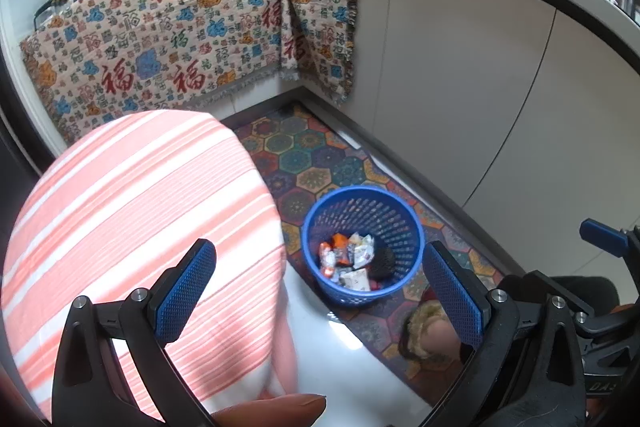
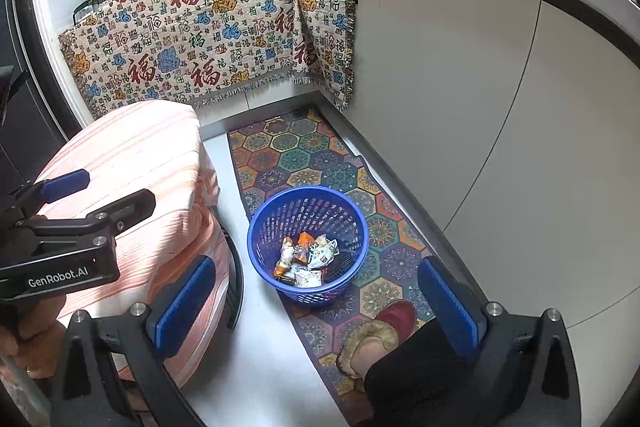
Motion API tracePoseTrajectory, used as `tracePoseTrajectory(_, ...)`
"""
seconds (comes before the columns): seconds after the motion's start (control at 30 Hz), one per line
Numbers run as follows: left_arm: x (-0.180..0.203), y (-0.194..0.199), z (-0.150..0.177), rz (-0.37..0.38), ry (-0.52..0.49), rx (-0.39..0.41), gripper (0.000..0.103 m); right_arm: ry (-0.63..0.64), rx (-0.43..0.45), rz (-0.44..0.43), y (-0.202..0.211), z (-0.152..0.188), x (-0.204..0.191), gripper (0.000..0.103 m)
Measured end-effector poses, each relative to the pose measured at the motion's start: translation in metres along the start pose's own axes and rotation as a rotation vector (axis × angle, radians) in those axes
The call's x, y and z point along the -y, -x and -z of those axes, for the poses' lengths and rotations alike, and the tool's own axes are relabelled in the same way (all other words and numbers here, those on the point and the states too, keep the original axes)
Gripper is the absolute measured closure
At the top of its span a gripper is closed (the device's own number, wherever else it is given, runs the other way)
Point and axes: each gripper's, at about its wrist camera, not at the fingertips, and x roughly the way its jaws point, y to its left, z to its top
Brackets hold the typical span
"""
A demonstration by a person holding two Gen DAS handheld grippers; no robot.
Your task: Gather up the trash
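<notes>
The blue basket (image 2: 307,247) stands on the patterned mat (image 2: 320,163), just right of the striped table (image 2: 132,187), with crumpled wrappers (image 2: 306,259) lying inside. Above it, the left gripper (image 1: 320,291) and the right gripper (image 2: 316,301) both hang spread wide with nothing between their fingers.

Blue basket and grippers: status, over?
Left gripper and right gripper open, empty. Blue basket on patterned mat, wrappers inside. Striped table left; path clear.

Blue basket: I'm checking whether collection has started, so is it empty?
No, the blue basket already holds several crumpled wrappers at its bottom, seen plainly in the right wrist view.
</notes>
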Motion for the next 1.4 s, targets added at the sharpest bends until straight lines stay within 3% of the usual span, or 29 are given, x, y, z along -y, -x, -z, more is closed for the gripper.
tracePoseTrajectory(1.4,0.0003,-0.0032,0.0015,-0.004,0.013,-0.007,0.001,0.003,-0.008,-0.001,-0.0031,-0.0011,-0.0005,0.000)
